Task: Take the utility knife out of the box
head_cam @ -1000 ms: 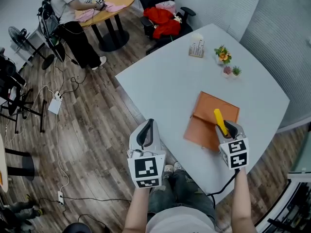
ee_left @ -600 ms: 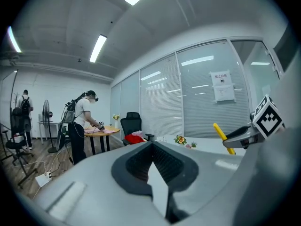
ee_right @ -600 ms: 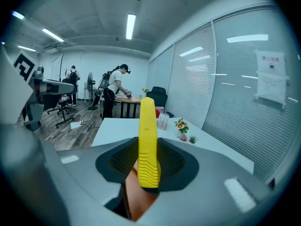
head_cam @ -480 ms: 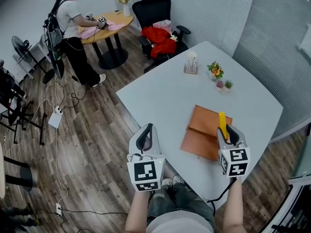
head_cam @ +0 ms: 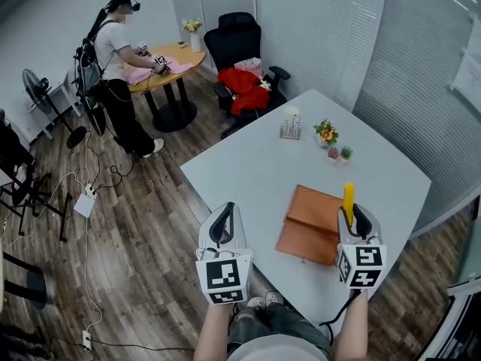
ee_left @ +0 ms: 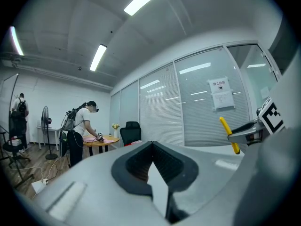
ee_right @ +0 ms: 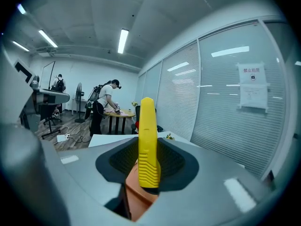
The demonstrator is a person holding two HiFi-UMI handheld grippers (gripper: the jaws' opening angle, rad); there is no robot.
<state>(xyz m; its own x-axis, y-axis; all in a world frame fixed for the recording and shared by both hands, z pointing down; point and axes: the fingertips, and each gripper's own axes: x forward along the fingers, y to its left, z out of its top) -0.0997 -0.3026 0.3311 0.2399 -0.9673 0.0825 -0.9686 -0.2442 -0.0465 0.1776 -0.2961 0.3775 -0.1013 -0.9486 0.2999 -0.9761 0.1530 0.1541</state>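
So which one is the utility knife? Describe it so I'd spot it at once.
Start at the big pale table; near its front edge lies an open orange-brown box. Over the box's right edge, the right gripper holds the utility knife: a slim ribbed stick poking out past the gripper's tip, and the only bright yellow thing around.

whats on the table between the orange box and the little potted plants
Nothing; the head view shows bare white table between the orange box and the potted plants.
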